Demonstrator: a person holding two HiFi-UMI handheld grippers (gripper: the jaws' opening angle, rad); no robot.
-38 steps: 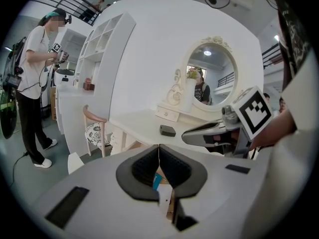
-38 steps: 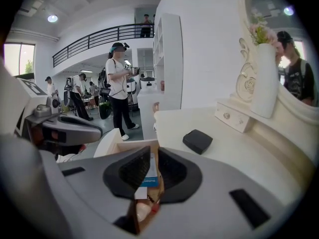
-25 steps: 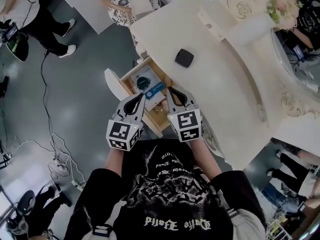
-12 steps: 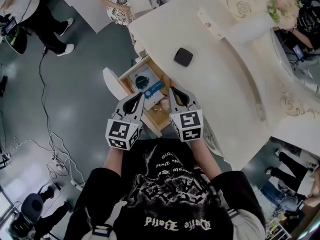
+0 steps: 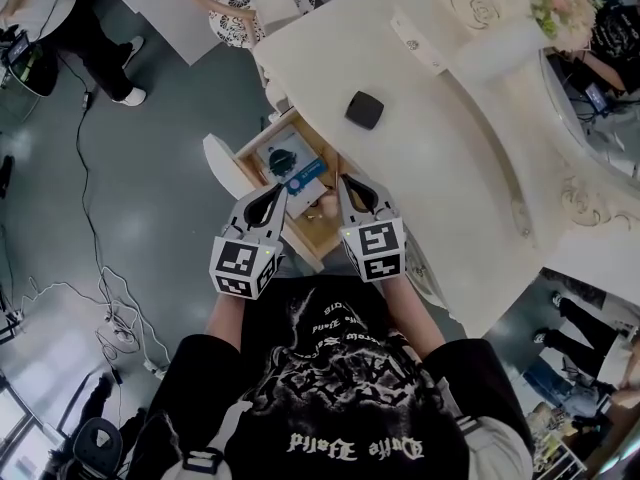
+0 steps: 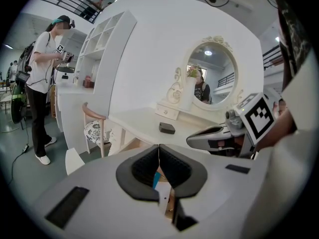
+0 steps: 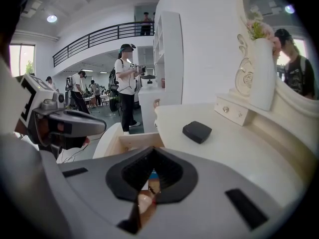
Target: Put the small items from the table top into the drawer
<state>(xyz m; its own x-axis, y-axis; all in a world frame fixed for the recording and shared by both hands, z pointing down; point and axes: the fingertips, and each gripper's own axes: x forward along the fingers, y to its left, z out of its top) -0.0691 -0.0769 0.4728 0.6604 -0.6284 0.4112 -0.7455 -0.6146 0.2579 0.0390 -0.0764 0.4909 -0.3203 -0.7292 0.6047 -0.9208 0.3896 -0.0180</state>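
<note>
A small black box [image 5: 365, 109] lies on the white dressing table [image 5: 460, 158]; it also shows as the black box [image 6: 167, 128] and black box [image 7: 197, 132] in the gripper views. The open drawer [image 5: 222, 163] below the table edge holds a dark round item [image 5: 285, 158], a blue-and-white pack [image 5: 308, 176] and a pinkish thing [image 5: 325, 204]. My left gripper [image 5: 275, 192] and right gripper [image 5: 346, 182] hover side by side over the drawer's near end. Both are shut and hold nothing. The black box is well beyond both.
A chair with a patterned cushion [image 5: 255, 8] stands left of the table. A little drawer chest [image 5: 420, 43], a vase of flowers [image 5: 560, 13] and a mirror [image 5: 600, 98] are at the table's back. Cables [image 5: 110, 318] trail on the floor; a person [image 6: 42, 83] stands to the left.
Both grippers hold nearly the same place over the drawer; only the head view has shifted slightly. Nothing was picked up or let go.
</note>
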